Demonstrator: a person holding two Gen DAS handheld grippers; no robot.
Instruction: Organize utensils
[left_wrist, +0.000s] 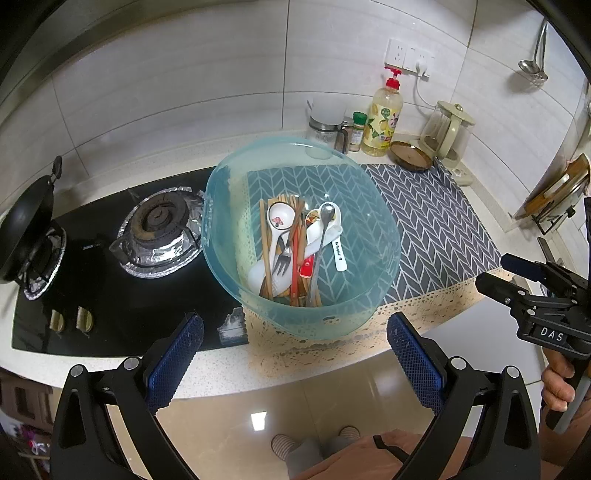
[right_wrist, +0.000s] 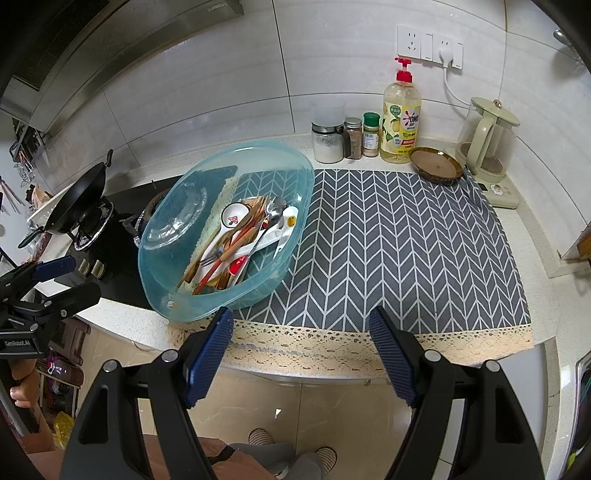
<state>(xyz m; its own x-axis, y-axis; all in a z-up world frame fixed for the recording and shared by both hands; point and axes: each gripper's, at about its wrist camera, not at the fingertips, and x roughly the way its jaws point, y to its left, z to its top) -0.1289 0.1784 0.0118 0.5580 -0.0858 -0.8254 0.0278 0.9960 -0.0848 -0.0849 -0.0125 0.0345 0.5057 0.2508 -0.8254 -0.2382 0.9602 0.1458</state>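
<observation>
While both claws hang short of the worktop (right_wrist: 532, 258) edge, the utensils (left_wrist: 295, 251) lie heaped in a translucent blue basin (left_wrist: 384, 236) on the chevron mat (right_wrist: 406, 243). Left claw (left_wrist: 295, 332): jaws apart, empty, just before the basin's near rim. Right claw (right_wrist: 301, 332): jaws apart, empty, beside the basin.

Judged handling:
- Ceramic spoons (left_wrist: 279, 218): glazed, slippery, chip-prone; take at mid-handle.
- Metal fork (left_wrist: 282, 258) and metal spoon (left_wrist: 327, 212): stiff, thin, likely to slide; grip across the shank.
- Wooden chopsticks (left_wrist: 264, 236): light, grippy, take near mid-length.
- Basin: light, flexible, may shift when the pile is disturbed.
</observation>
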